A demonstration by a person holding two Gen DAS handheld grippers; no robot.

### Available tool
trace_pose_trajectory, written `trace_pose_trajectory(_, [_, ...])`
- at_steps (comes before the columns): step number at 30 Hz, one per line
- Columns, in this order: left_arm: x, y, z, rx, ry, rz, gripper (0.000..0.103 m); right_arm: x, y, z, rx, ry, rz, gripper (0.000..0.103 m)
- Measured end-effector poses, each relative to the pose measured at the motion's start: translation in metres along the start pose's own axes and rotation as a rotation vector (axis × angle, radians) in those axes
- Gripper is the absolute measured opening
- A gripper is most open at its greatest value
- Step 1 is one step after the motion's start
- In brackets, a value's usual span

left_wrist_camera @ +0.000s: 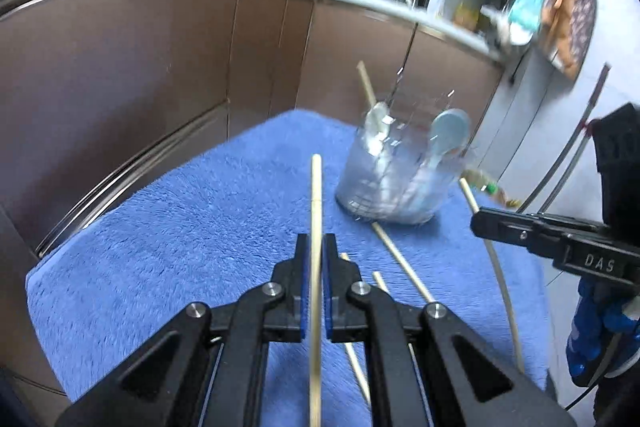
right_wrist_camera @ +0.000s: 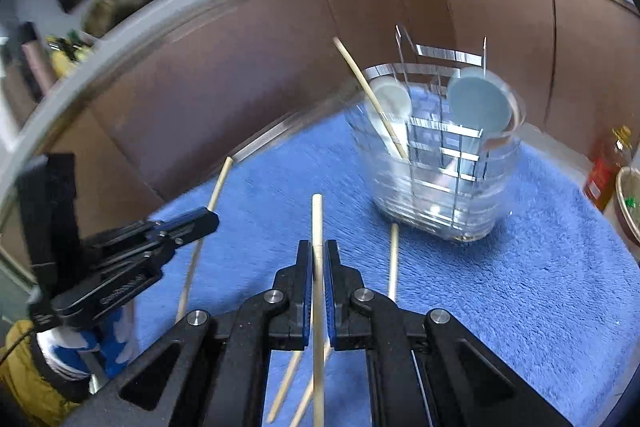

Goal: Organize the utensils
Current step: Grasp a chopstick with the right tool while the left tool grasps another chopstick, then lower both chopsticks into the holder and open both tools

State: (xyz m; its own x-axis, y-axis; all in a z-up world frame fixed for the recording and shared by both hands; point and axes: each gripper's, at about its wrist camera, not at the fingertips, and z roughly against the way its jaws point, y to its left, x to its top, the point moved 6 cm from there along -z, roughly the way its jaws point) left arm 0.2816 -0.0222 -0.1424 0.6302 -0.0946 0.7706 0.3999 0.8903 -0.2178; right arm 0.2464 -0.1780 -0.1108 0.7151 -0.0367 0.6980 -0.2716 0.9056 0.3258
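- A fluffy blue towel (left_wrist_camera: 168, 227) covers the worktop, filling the lower middle of both views.
- A clear plastic utensil holder (right_wrist_camera: 444, 163) stands upright on the towel, right of centre in each view.
- Loose wooden chopsticks (left_wrist_camera: 402, 261) lie flat on the towel near the holder's base, toward the bottom of the frame.
- One chopstick (right_wrist_camera: 393, 259) lies with its tip just beside the holder's base.

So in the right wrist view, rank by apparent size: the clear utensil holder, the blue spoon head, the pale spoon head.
1. clear utensil holder
2. blue spoon head
3. pale spoon head; motion blur softens its outline, but it still looks smaller.
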Motion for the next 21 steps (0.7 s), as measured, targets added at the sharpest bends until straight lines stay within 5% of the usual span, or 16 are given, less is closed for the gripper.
trace_pose_trajectory(8, [-0.024, -0.014, 0.070, -0.050, -0.119, 0.091, 0.005, -0.014, 0.030, 0.050, 0.054, -0.119, 0.021, 0.006])
trace_pose_trajectory(21, [-0.039, -0.044, 0.129, -0.065, -0.159, 0.091, 0.005, -0.030, 0.044, 0.089, 0.086, -0.185, 0.054, 0.006])
